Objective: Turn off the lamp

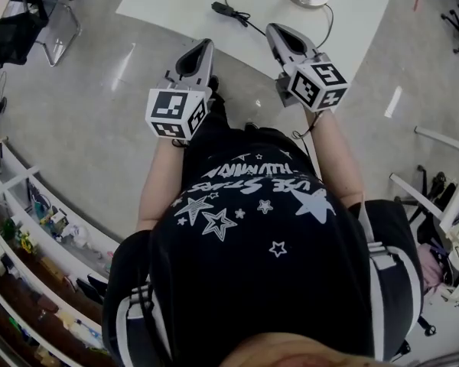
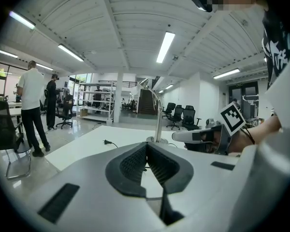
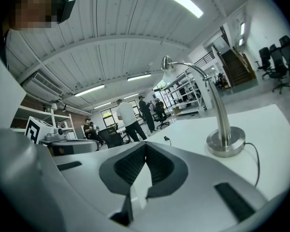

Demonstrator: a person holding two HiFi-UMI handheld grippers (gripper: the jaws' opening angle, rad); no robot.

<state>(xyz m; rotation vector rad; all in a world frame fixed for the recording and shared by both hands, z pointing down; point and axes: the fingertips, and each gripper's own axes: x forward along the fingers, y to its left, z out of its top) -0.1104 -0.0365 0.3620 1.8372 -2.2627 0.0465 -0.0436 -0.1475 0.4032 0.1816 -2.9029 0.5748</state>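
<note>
The lamp (image 3: 225,141) stands on the table (image 1: 176,6), a little ahead of the right gripper (image 1: 280,33). Both that one and the left gripper (image 1: 202,48) are closed tight and hold nothing. I think they point forward so a closed tip can press its switch.

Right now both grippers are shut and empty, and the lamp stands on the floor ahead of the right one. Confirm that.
Wrong on one point: the lamp stands on the white table, not the floor, as the right gripper view shows. The rest holds: the left gripper and right gripper are shut and empty, with the lamp ahead of the right one.
</note>
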